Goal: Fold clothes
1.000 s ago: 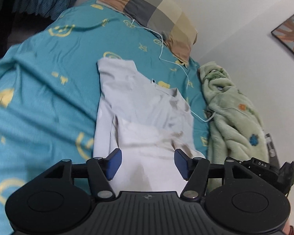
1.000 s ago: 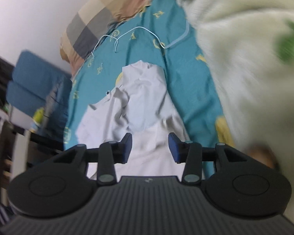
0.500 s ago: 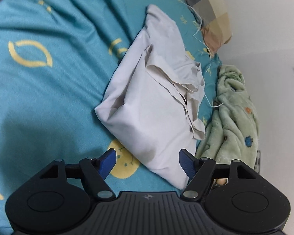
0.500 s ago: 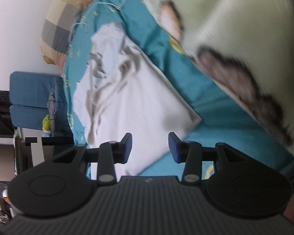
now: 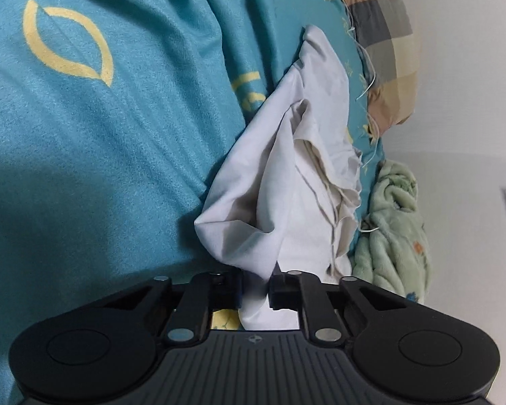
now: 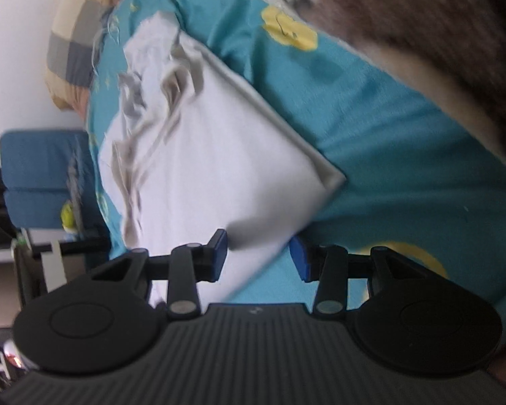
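A white garment (image 5: pixel 286 185) lies partly folded and creased on the teal bedsheet (image 5: pixel 84 135). My left gripper (image 5: pixel 255 287) is at its near corner, its jaws closing, with a bunched fold of the cloth pinched between them and lifted off the sheet. In the right wrist view the same garment (image 6: pixel 212 155) spreads flat, its smooth near edge reaching down between the blue pads of my right gripper (image 6: pixel 258 256). That gripper stands open low over the sheet (image 6: pixel 388 168), and its pads do not press on the cloth.
A checked pillow (image 5: pixel 384 33) lies at the head of the bed with a thin white cable (image 5: pixel 367 84) beside it. A green fleece blanket (image 5: pixel 394 229) is heaped against the wall. A fuzzy blanket (image 6: pixel 421 17) fills the upper right; a blue chair (image 6: pixel 40 168) stands past the bed.
Both grippers sank toward the bed and rolled. The left jaws went from wide apart to closed on the garment's near corner, bunching it. The right jaws kept their gap.
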Demonstrator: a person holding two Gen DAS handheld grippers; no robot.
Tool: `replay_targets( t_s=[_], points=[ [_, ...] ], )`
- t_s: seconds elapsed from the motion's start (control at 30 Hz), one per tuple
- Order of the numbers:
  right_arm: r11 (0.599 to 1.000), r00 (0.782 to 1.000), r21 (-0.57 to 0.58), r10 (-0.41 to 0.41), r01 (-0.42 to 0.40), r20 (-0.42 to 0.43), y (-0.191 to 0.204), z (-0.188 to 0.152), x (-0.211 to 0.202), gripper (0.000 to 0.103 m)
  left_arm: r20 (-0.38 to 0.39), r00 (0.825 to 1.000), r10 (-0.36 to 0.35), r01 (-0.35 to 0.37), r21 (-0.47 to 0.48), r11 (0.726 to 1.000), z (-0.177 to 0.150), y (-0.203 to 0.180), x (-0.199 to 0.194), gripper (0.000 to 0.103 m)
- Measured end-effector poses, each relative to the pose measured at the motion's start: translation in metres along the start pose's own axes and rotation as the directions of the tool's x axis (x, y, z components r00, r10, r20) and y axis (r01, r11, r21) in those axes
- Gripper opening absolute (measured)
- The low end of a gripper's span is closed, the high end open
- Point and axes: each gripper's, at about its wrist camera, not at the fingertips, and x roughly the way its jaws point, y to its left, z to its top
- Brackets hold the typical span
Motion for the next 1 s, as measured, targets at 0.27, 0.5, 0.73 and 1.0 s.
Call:
replay_targets(
  t_s=[0.27,0.5,0.73,1.0],
  points=[
    [1.0,0.995,-0.015,-0.008,0.009,0.097,0.001,0.008,-0.004,0.023,0.031,0.998,-0.05,0.048,0.043,0.998,-0.002,-0.013,-0.008,0.008],
    [0.989,0.984,-0.14,0.077,-0.054,0.163,0.029,0.006,-0.022,0.009,0.057,0.993,-0.103,0.1,0.054,0.994,-0.005,-0.025,-0.029,0.007],
    [0.971,0.972,-0.212,0.149,-0.109,0.182,0.048,-0.013,-0.073,0.009,0.104,0.991,-0.088,0.078,0.1,0.992,-0.028,-0.061,-0.08,0.006],
    [0.964,0.967,-0.216,0.193,-0.155,0.167,0.027,-0.055,-0.131,0.009,0.119,0.989,-0.086,0.069,0.137,0.988,-0.084,-0.071,-0.156,0.006]
  ],
)
